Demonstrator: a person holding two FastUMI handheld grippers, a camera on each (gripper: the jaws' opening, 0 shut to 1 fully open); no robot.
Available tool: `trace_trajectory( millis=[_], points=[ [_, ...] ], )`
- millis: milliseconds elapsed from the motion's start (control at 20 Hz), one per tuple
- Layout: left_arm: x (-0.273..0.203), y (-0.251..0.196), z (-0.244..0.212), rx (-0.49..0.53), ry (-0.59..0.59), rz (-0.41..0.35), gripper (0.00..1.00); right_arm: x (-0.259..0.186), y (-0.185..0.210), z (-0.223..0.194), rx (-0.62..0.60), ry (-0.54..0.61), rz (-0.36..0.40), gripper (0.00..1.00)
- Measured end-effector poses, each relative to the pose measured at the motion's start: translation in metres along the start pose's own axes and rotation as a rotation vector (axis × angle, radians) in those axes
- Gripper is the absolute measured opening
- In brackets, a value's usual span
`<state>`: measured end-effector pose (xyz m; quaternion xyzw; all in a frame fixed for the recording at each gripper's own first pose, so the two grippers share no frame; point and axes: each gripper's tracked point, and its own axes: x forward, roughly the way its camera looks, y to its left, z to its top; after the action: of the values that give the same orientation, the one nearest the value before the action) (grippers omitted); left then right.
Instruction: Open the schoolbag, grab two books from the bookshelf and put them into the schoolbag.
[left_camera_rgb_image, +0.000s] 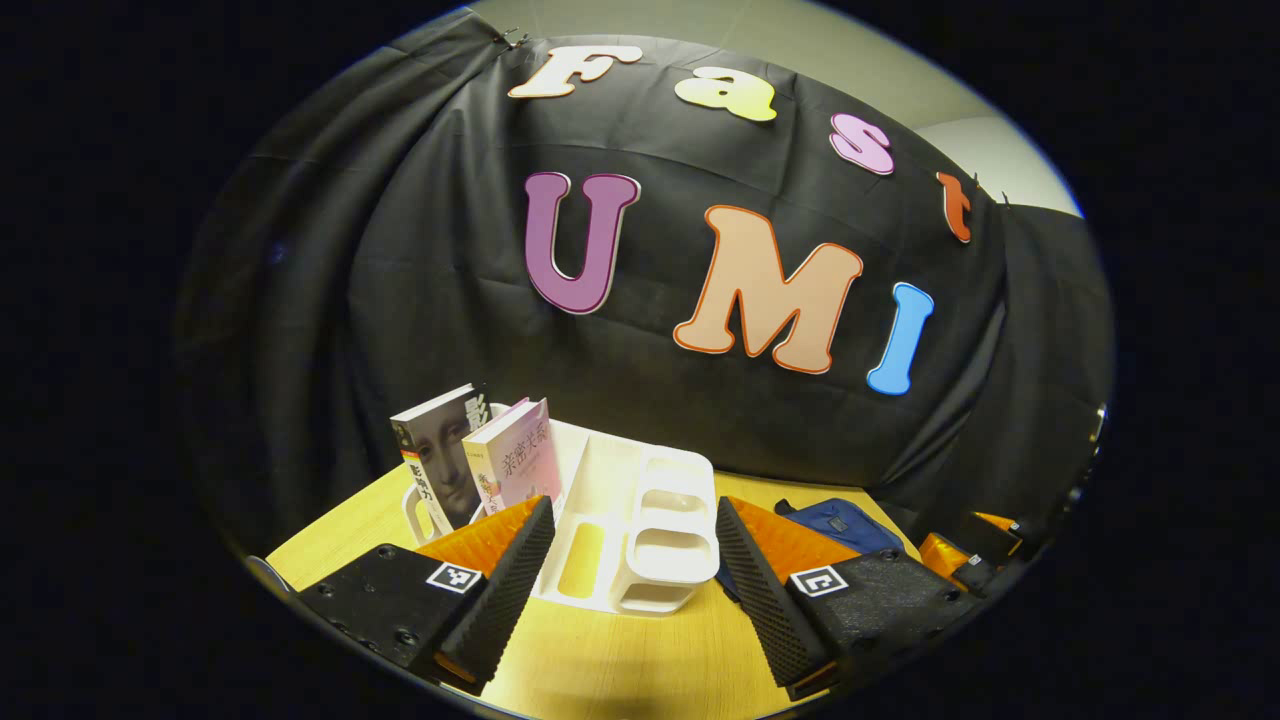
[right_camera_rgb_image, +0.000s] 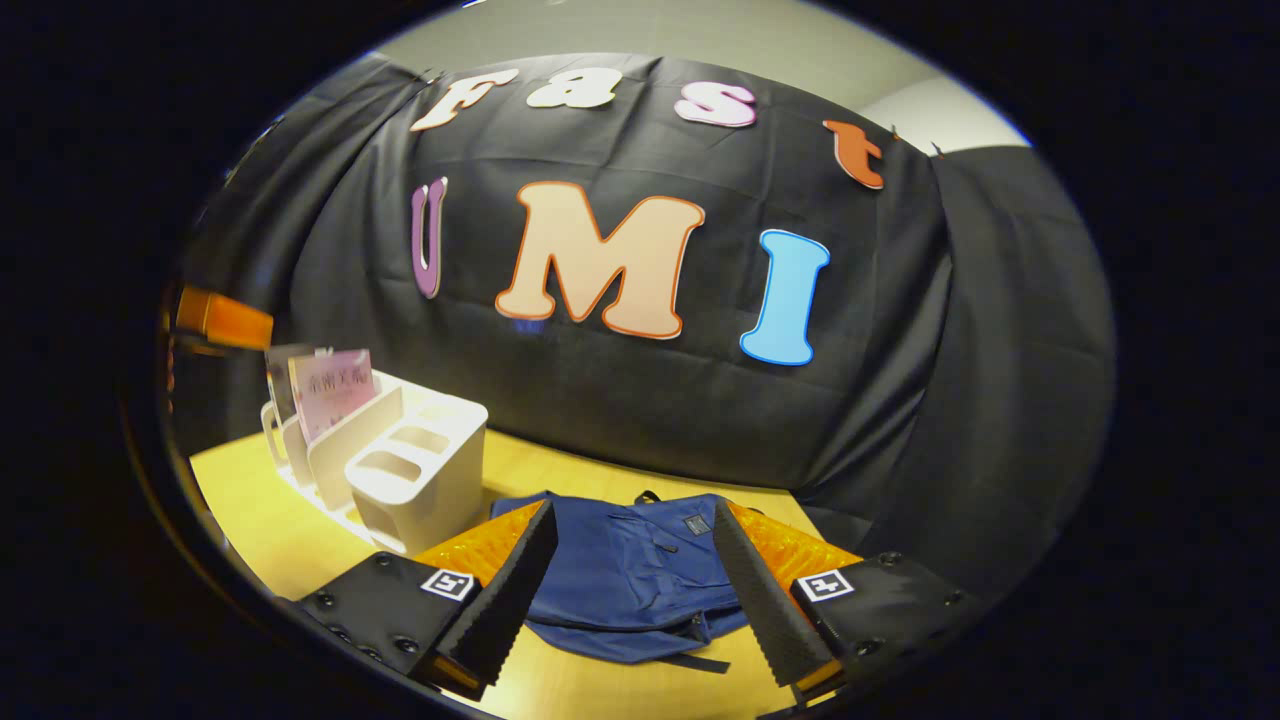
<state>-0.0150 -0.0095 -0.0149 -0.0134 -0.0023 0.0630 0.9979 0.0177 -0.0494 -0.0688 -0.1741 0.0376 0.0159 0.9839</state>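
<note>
A white bookshelf (left_camera_rgb_image: 640, 520) stands on the wooden table, holding two upright books at its left end: a grey one with a portrait (left_camera_rgb_image: 440, 455) and a pink one (left_camera_rgb_image: 518, 462). My left gripper (left_camera_rgb_image: 635, 580) hovers open in front of the shelf, nothing between its fingers. The blue schoolbag (right_camera_rgb_image: 635, 575) lies flat on the table, closed as far as I can see. My right gripper (right_camera_rgb_image: 635, 585) is open just above and in front of it. In the right gripper view the bookshelf (right_camera_rgb_image: 400, 465) stands left of the bag with the pink book (right_camera_rgb_image: 332, 390) in it.
The wooden table (left_camera_rgb_image: 620, 670) ends at the black cloth wall behind the shelf and bag. In the left gripper view the schoolbag (left_camera_rgb_image: 838, 525) peeks out at the right, with the other gripper (left_camera_rgb_image: 975, 555) beside it. Bare table lies in front of the shelf.
</note>
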Motion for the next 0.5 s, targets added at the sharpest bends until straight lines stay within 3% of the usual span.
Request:
trace_trajectory(
  millis=[200, 300, 350, 500],
  points=[
    [-0.002, 0.016, -0.005, -0.004, 0.018, 0.051, 0.96, 0.013, 0.001, -0.044, -0.177, 0.050, -0.023, 0.92],
    [-0.004, 0.025, -0.008, 0.013, 0.028, 0.076, 0.96, 0.016, -0.001, -0.067, -0.289, 0.074, -0.019, 0.92],
    [-0.005, 0.029, -0.010, 0.024, 0.034, 0.089, 0.96, 0.019, 0.000, -0.078, -0.341, 0.080, -0.007, 0.98],
    [-0.005, 0.040, -0.013, 0.043, 0.049, 0.120, 0.96, 0.025, 0.010, -0.108, -0.452, 0.116, 0.055, 0.98]
  ],
)
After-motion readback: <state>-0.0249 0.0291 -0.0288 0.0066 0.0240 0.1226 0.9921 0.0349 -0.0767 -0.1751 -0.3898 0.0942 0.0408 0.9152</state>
